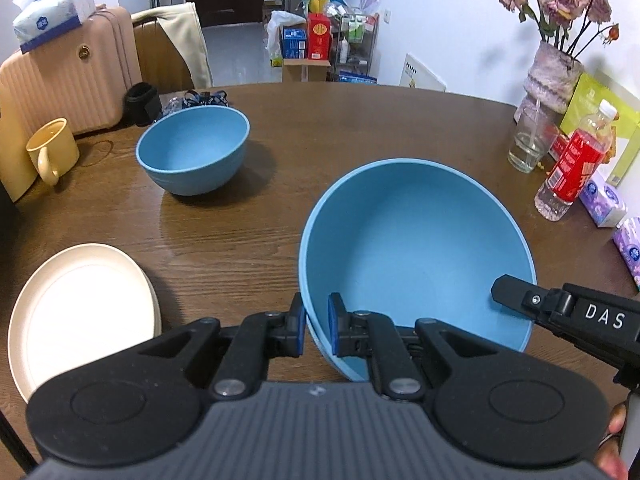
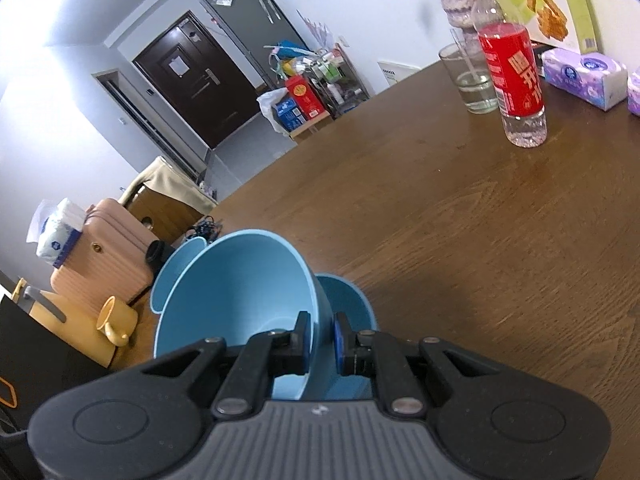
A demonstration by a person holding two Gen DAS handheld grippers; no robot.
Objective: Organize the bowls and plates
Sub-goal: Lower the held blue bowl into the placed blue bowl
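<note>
In the left wrist view my left gripper [image 1: 316, 328] is shut on the near rim of a large blue bowl [image 1: 416, 256], which appears nested in another blue bowl just below it. My right gripper [image 1: 500, 290] reaches in from the right at the same bowl's right rim. In the right wrist view my right gripper [image 2: 322, 340] is shut on the wall of the tilted blue bowl [image 2: 236, 292], with a second blue bowl [image 2: 352, 300] beside it. Another blue bowl [image 1: 194, 148] stands farther left. A cream plate stack [image 1: 80, 312] lies at the near left.
On the brown table [image 1: 360, 128] stand a yellow mug [image 1: 50, 150], a pink case [image 1: 72, 76] with a tissue pack, a glass [image 1: 526, 148], a red-labelled bottle [image 1: 576, 164], a flower vase [image 1: 552, 76] and purple tissue packs [image 1: 604, 200].
</note>
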